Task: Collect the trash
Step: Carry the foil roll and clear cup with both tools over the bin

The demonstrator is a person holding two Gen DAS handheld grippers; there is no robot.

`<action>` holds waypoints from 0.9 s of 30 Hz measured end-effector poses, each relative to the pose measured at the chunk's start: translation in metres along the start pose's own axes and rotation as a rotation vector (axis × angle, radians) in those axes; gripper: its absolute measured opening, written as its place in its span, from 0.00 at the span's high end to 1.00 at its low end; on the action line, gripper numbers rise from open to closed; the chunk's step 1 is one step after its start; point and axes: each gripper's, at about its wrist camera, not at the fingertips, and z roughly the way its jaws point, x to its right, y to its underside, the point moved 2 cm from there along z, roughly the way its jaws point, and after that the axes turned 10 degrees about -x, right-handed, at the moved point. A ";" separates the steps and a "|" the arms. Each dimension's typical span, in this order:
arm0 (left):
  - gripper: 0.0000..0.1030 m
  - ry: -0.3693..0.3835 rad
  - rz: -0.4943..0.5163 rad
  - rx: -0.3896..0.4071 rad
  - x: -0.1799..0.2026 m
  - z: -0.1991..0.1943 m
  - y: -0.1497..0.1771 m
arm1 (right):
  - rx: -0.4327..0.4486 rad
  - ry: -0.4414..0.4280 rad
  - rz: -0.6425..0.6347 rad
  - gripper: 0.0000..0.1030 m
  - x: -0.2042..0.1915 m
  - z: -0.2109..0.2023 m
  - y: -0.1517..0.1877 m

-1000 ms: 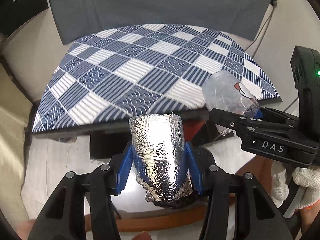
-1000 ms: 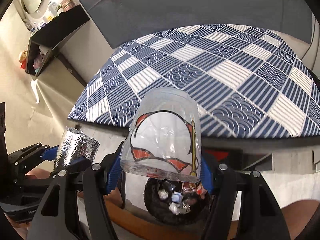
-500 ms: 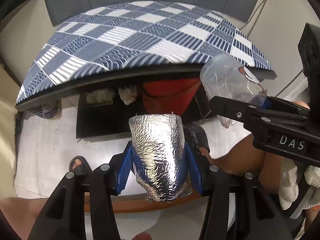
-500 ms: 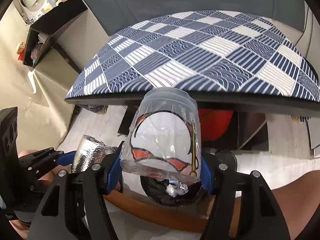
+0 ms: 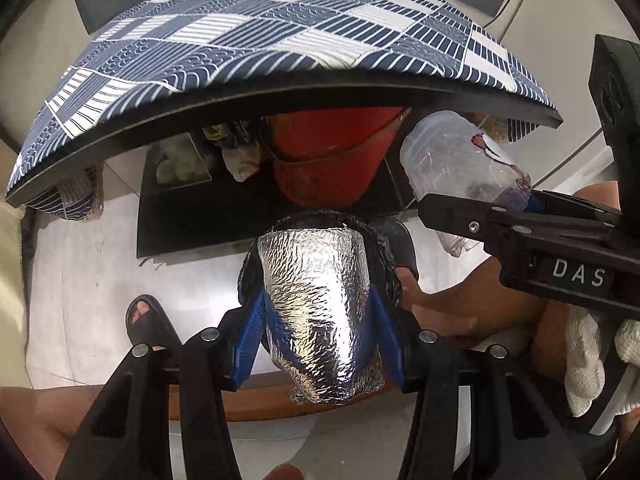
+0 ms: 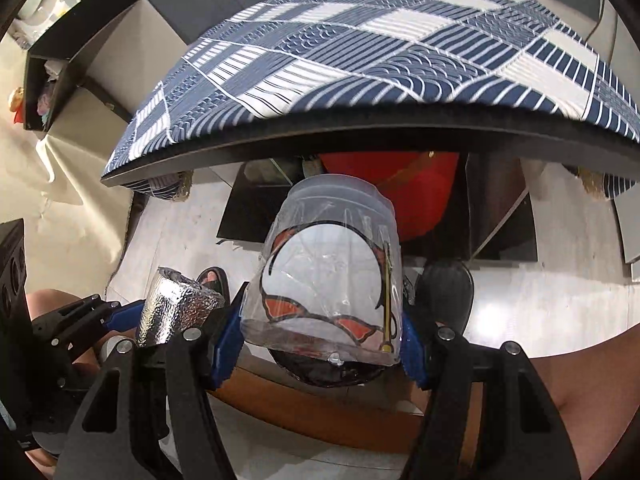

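Table (image 5: 360,92) covered by blue-white patterned cloth (image 5: 280,40); red bucket (image 5: 332,160) underneath on floor (image 5: 80,272).

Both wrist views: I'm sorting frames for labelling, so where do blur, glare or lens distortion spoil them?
Left wrist view: the tablecloth bows into a fisheye arc and smears near its front edge; the foil cup in the left gripper is sharp but glary. Right wrist view: same bowing and smear; the plastic cup in the right gripper is sharp, with reflective streaks.
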 end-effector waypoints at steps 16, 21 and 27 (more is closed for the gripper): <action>0.52 0.008 -0.009 -0.043 -0.008 0.029 -0.012 | -0.102 0.024 0.039 0.37 0.010 0.032 -0.010; 0.52 0.022 -0.022 -0.059 -0.015 0.036 -0.013 | -0.132 0.040 0.050 0.37 0.014 0.042 -0.012; 0.52 0.032 -0.035 -0.075 -0.018 0.045 -0.015 | -0.153 0.050 0.053 0.37 0.014 0.049 -0.013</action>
